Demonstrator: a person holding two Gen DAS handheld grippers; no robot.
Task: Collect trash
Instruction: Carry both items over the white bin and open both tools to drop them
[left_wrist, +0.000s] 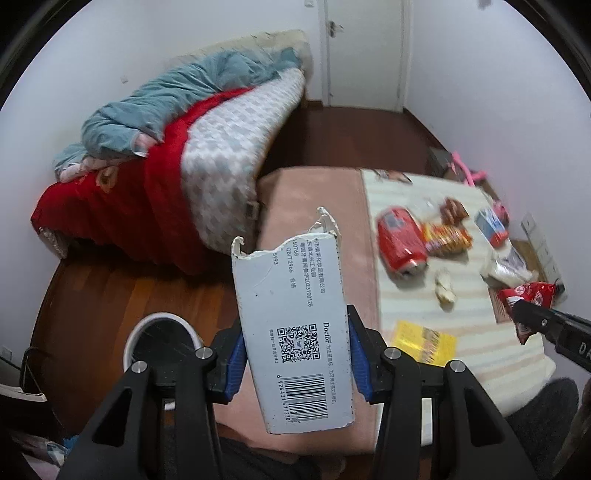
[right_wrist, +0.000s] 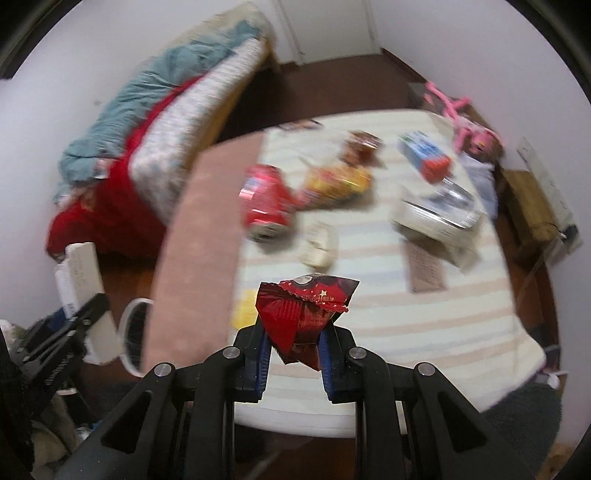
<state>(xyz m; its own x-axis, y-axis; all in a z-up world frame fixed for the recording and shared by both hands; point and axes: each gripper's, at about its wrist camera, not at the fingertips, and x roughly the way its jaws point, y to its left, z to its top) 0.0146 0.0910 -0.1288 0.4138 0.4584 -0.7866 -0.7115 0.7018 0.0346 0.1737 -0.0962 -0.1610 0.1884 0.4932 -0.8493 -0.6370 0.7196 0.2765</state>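
Note:
My left gripper is shut on a torn white cardboard box with a barcode, held above the table's left edge near a white trash bin on the floor. My right gripper is shut on a crumpled red snack wrapper above the table's front. The right gripper and wrapper also show at the right of the left wrist view. The left gripper with the box shows at the left of the right wrist view, beside the bin.
On the striped tablecloth lie a crushed red can, an orange snack bag, a yellow packet, a crumpled paper ball, a blue-red carton and plastic packaging. A bed stands left.

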